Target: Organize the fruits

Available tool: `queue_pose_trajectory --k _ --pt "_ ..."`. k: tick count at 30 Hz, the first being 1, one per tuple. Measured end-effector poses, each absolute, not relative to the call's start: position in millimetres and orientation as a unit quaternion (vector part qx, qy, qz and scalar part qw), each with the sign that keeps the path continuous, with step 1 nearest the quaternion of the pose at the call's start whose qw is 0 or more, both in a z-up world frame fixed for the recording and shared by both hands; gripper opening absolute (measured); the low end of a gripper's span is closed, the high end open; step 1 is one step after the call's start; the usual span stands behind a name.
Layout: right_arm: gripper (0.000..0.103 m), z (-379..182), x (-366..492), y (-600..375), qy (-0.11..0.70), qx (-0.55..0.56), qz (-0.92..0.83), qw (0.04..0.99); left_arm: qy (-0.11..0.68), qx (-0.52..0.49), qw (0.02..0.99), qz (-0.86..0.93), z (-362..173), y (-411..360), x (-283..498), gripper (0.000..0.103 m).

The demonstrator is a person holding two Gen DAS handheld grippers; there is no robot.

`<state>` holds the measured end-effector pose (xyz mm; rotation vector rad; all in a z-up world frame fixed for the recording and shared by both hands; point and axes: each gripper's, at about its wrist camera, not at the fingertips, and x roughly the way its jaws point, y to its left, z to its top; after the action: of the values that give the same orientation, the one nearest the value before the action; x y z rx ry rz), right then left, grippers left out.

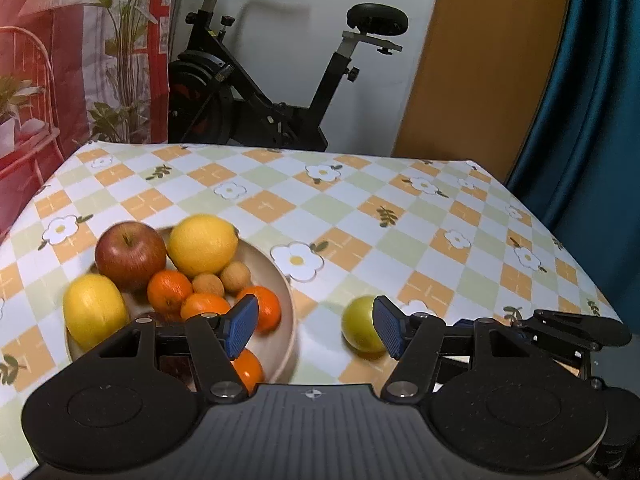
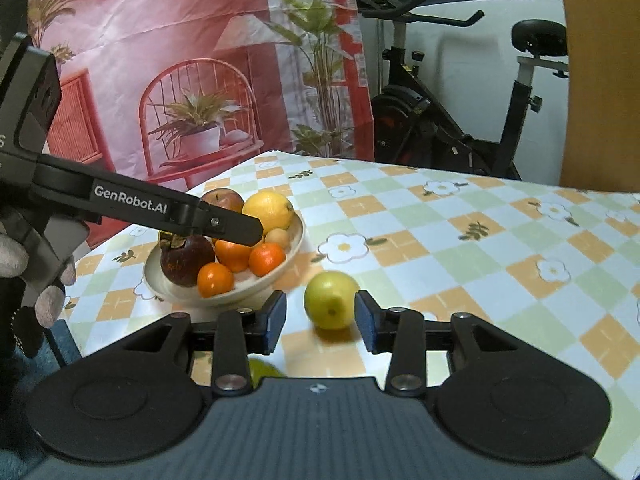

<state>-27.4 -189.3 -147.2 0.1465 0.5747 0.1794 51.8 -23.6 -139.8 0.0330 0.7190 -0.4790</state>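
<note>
A beige bowl [image 1: 286,300] on the checked tablecloth holds a red apple [image 1: 130,255], two lemons [image 1: 202,245], several oranges [image 1: 169,290] and two small tan fruits [image 1: 235,277]. In the right wrist view the bowl [image 2: 296,236] also holds a dark mangosteen [image 2: 186,260]. A green fruit [image 2: 330,300] lies on the cloth right of the bowl, between the open fingers of my right gripper [image 2: 320,322], untouched. My left gripper [image 1: 314,326] is open and empty above the bowl's right rim; the green fruit [image 1: 360,330] sits by its right finger.
The checked table [image 1: 360,208] stretches back and right. An exercise bike [image 1: 260,92] stands behind its far edge. A red printed backdrop [image 2: 160,60] hangs at the left. Another green fruit [image 2: 264,370] peeks out under my right gripper.
</note>
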Motion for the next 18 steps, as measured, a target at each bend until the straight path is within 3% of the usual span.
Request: queue_pose_trajectory --k 18 --pt "0.05 -170 -43 -160 0.312 0.081 0.139 0.936 0.343 0.028 0.917 -0.201 -147 -23 28 0.066"
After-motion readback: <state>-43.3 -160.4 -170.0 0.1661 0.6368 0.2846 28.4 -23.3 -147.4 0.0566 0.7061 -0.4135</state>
